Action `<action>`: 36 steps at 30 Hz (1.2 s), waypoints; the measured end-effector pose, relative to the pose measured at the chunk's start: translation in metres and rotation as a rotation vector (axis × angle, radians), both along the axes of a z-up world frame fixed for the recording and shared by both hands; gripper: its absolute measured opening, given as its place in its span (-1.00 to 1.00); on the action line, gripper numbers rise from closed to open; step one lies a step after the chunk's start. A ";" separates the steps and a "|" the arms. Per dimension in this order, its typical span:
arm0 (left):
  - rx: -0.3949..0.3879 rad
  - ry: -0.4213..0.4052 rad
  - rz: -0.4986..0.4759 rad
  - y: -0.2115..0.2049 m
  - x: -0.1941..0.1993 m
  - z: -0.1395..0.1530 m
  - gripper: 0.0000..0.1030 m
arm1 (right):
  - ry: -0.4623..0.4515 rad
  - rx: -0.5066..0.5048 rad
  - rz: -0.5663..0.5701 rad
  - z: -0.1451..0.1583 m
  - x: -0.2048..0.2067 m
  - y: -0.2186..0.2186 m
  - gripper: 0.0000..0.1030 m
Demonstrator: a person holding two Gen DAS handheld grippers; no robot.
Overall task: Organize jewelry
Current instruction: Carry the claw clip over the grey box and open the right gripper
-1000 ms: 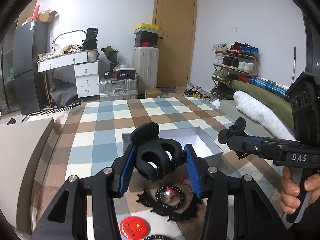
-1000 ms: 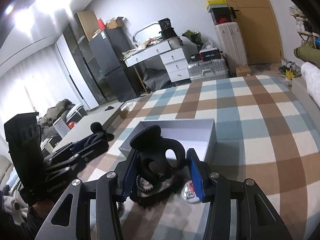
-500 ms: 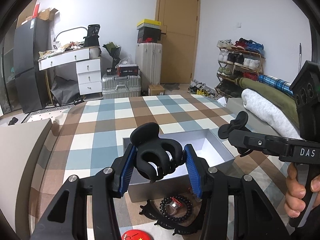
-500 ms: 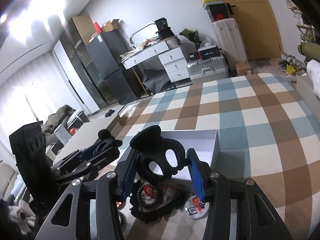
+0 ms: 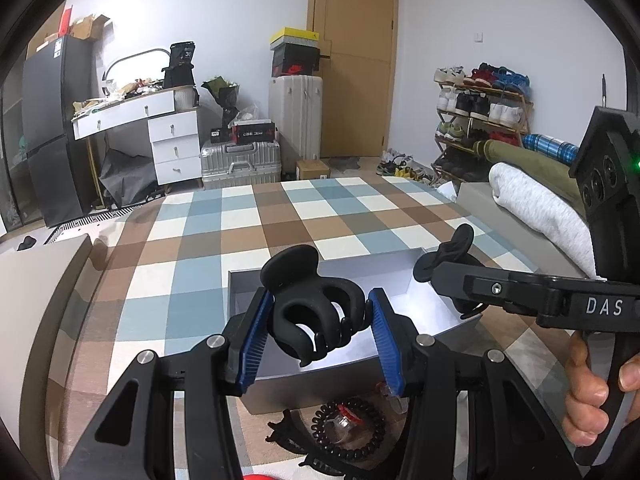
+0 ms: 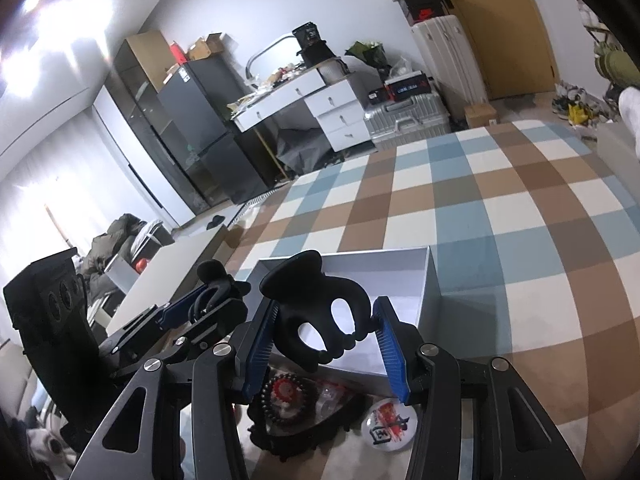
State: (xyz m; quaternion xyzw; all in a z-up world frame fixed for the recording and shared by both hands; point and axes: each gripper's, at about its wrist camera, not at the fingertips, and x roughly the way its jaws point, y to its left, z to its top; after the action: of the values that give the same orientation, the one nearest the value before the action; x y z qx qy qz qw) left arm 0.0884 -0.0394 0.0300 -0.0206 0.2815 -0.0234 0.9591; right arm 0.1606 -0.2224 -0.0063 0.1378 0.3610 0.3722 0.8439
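Checked blue-and-brown cloth (image 5: 248, 216) carries an open white box (image 5: 400, 288), above which the left gripper (image 5: 319, 328) and right gripper (image 6: 326, 330) each pinch a black hair claw (image 5: 312, 312), beyond it a wooden door (image 5: 352, 60).

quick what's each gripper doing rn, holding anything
Left gripper: closed on a black plastic hair claw clip.
Right gripper: closed on a second black plastic hair claw clip.
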 end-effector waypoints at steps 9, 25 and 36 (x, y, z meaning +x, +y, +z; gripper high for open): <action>-0.003 0.036 0.007 -0.001 0.005 -0.011 -0.16 | 0.027 -0.001 -0.001 -0.008 0.005 0.004 -0.07; 0.026 0.061 -0.002 -0.008 0.007 -0.021 -0.17 | 0.047 -0.021 0.012 -0.017 0.009 0.011 -0.07; -0.008 0.083 -0.023 -0.009 0.005 -0.021 -0.17 | 0.048 -0.019 0.030 -0.018 0.012 0.011 -0.07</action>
State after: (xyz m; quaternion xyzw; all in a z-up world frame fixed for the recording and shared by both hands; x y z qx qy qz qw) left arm 0.0936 -0.0484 0.0085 -0.0221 0.3212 -0.0346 0.9461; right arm 0.1730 -0.2112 -0.0245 0.1333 0.3866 0.3781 0.8305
